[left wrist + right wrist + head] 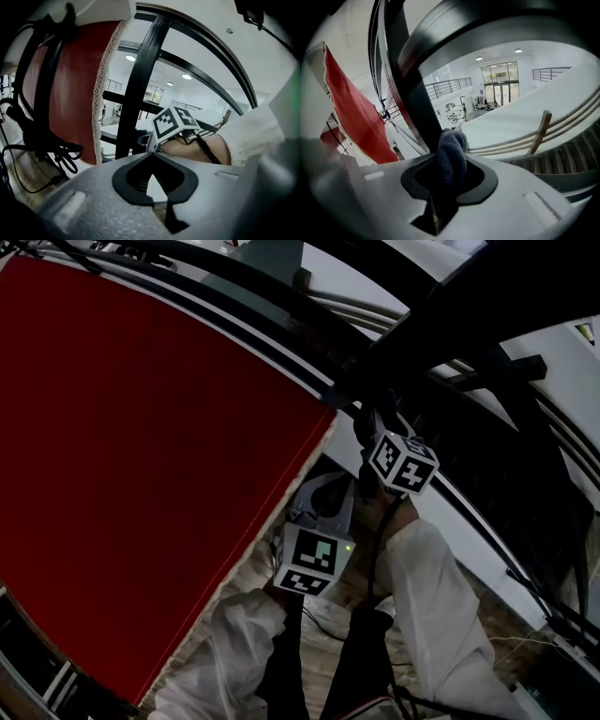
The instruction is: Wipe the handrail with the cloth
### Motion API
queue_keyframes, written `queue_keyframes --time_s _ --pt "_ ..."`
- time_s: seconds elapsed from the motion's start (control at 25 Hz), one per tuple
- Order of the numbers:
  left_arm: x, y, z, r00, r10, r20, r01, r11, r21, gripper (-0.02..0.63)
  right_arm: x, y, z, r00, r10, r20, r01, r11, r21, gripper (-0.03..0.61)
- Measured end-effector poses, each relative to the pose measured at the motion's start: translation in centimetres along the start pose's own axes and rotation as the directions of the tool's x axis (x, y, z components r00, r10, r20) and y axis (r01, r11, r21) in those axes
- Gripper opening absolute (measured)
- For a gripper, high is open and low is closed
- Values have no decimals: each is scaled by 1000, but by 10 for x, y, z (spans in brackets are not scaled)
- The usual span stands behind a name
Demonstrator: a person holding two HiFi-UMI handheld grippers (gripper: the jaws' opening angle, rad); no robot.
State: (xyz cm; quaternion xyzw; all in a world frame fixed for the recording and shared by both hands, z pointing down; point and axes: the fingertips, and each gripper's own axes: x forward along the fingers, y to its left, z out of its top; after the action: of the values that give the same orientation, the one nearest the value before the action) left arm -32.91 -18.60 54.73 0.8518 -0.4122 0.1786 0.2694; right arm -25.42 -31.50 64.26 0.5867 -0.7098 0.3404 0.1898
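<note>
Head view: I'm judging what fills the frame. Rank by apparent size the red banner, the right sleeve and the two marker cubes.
1. red banner, by far the largest.
2. right sleeve.
3. left marker cube and right marker cube look about alike, so I leave them unranked.

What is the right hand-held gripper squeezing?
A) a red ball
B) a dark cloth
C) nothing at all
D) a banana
B, because the right gripper view shows the right hand-held gripper with its jaws closed on a bunched dark cloth.
</note>
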Motion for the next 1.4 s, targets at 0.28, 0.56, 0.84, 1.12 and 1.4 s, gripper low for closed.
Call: queue_keyframes --time_s 0.28,0.56,0.84,1.12,1.4 --pt "-10 5 14 1000 7 -13 -7 1000 9 2 8 5 10 999 -10 -36 10 1000 -16 87" --pt "-2 -10 8 1000 -12 -22 13 1000 24 2 1 -13 2 999 -27 -47 24 998 -53 89" --pt "9 -55 -8 996 -67 -60 70 996 50 2 -29 -55 -18 997 -62 -51 60 997 -48 89" --pt "41 -122 -19 987 -132 -87 141 985 97 2 -64 -125 -38 993 -95 -65 91 994 -53 89" --pt "55 -187 -33 969 -210 -132 227 964 136 2 -108 -184 -57 988 -142 -61 143 990 9 89"
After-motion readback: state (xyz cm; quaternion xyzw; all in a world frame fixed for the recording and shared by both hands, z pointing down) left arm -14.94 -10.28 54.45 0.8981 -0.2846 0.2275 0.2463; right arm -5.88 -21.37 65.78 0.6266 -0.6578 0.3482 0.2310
